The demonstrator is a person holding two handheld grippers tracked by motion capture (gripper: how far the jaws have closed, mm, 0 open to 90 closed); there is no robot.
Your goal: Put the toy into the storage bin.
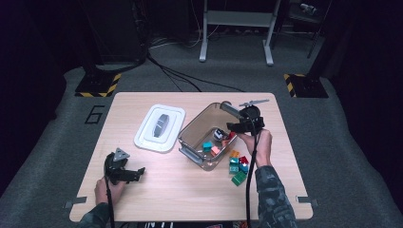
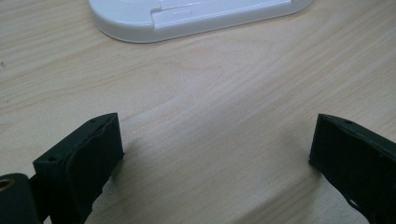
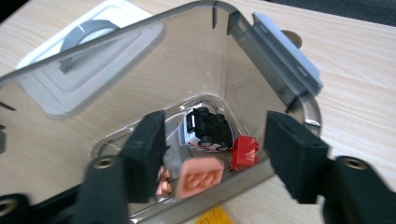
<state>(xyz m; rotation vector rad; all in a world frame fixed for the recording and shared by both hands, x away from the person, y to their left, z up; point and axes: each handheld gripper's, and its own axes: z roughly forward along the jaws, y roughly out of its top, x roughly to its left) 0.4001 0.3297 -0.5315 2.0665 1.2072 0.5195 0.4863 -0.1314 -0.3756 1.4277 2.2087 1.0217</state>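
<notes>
Two grippers work at a wooden table (image 1: 190, 190). The right gripper (image 3: 212, 144) hovers released over a clear bin (image 1: 202, 124), above a toy car (image 3: 208, 129) lying inside. The left gripper (image 2: 215, 144) gapes wide, well apart from the bin.

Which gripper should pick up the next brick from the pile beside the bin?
Right. The right gripper hangs open over the clear bin, right beside the loose bricks; the left gripper sits across the table, near the white lid.
</notes>
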